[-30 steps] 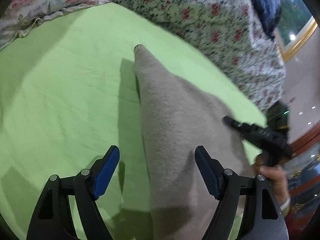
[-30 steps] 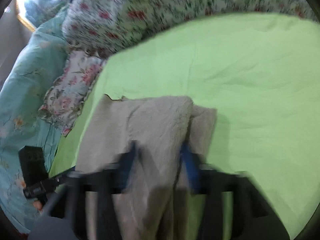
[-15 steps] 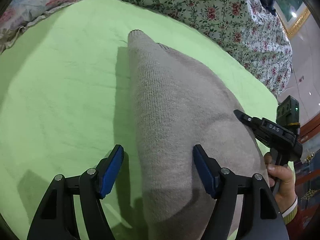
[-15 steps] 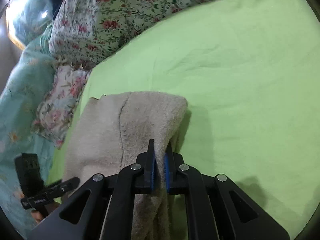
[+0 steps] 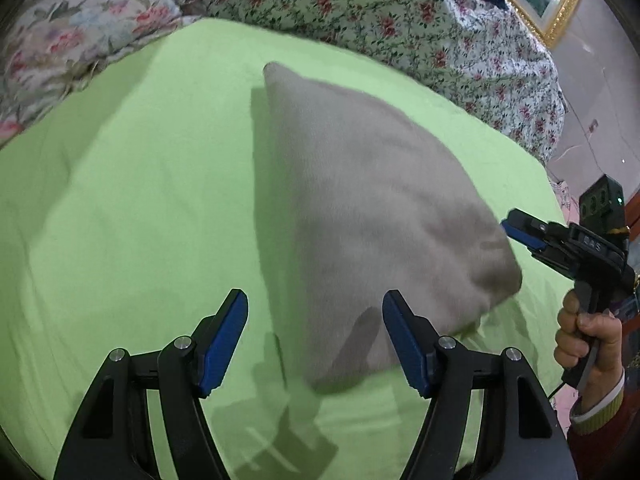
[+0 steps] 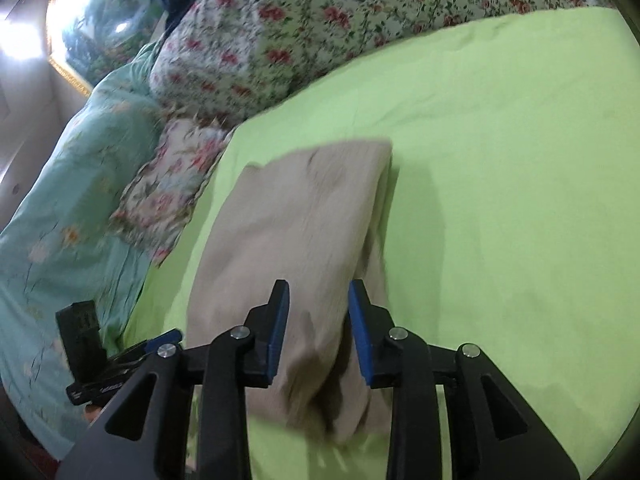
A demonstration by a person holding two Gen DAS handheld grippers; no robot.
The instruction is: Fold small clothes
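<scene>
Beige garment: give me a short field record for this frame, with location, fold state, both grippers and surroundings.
garment: beige knit garment, folded over itself
surface: lime green sheet
left gripper: open, holding nothing, garment edge ahead of it
right gripper: jaws just been opening, garment between them, pads not pressing
behind: floral quilt, teal bedding
person: hand on right gripper handle

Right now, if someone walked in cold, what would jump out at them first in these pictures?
The bright lime-green sheet fills most of both views, and a folded beige knit garment lies on it, near the middle. The right gripper hangs over the garment's near end; its jaws have just been opening, with cloth between them but not pinched. The left gripper stands open beside it, and floral bedding is heaped along the far edge.
</scene>
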